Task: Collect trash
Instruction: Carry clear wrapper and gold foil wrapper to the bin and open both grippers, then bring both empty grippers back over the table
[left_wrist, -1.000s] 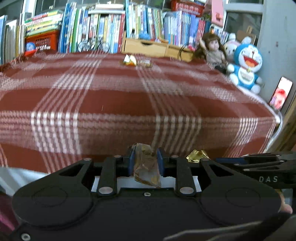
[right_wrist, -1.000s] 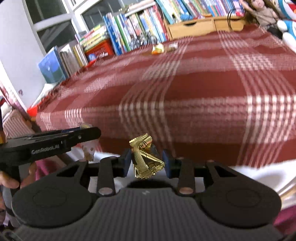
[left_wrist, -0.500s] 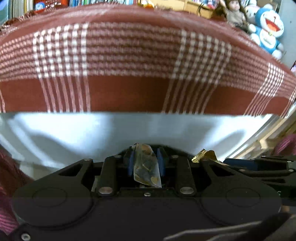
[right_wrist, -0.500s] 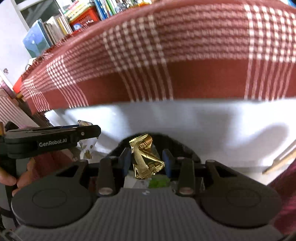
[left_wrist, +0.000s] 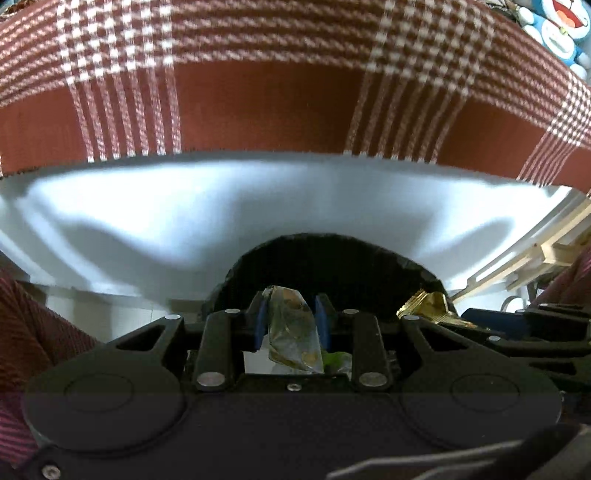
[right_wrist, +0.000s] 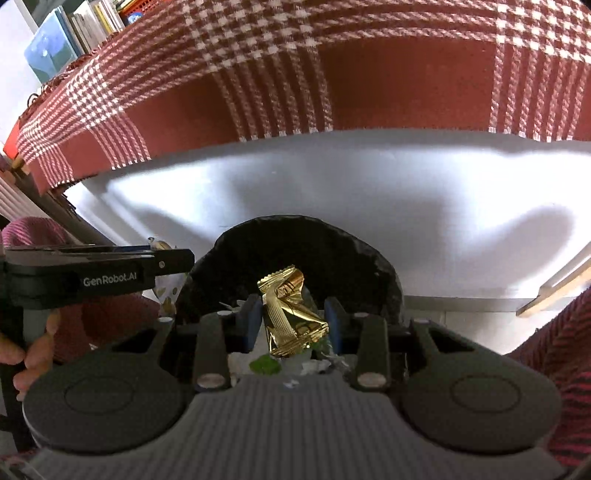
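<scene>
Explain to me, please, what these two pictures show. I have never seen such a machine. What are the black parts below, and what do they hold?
There is no robot here. A person holds one hand tool in each hand, each with a two-fingered claw and a camera looking along the fingers. One picture comes from the left tool, the other from the right.

The left claw pinches a clear crumpled wrapper. The right claw pinches a gold wrapper. Both hang above a black bin with some trash already inside. Behind is a table with a red checked cloth over a white cloth. Nothing lying on the table shows in these views.
</scene>
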